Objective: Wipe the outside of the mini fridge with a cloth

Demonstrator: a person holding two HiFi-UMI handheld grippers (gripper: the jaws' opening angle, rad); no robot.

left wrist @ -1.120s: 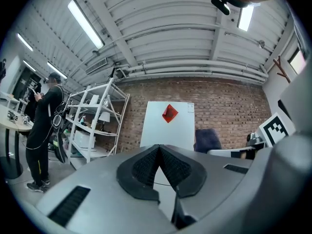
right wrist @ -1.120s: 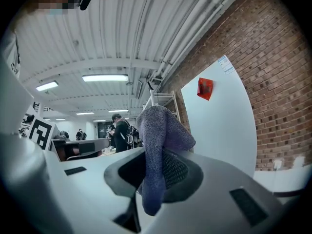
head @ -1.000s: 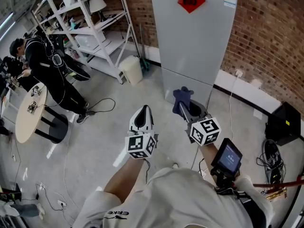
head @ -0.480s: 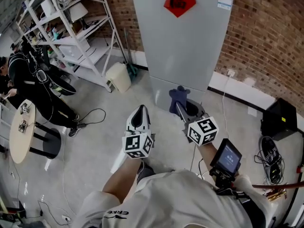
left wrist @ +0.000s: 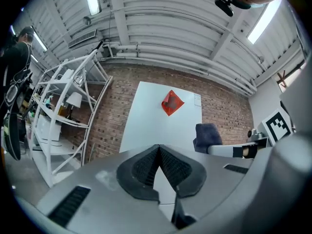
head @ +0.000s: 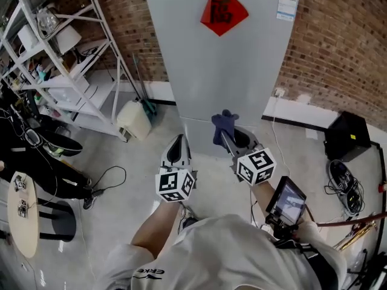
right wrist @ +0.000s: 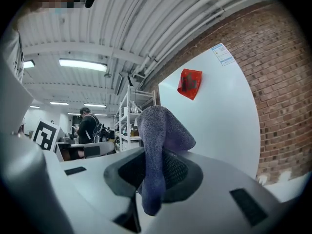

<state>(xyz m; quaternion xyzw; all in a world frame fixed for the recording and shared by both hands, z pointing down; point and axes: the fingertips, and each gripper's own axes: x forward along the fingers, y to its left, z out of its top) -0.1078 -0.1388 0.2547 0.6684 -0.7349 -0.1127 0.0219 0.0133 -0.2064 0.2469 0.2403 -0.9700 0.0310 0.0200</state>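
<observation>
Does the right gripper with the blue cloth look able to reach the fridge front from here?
Probably yes. The right gripper, shut on the blue cloth, points straight at the fridge door, and nothing stands between them. Whether the cloth touches it yet, I cannot tell.

The grey concrete floor (head: 121,216) carries the tall fridge (head: 217,71), which stands against the brick wall. Left of it stands a white shelf rack (head: 72,83), with a pale bin (head: 134,119) tilted just beside the rack's foot. A black box (head: 344,136) sits at the right near the wall, with a tangle of cables (head: 346,186) close by. A thin black cord (head: 109,175) loops across the left side, near a small round tabletop (head: 24,213).
</observation>
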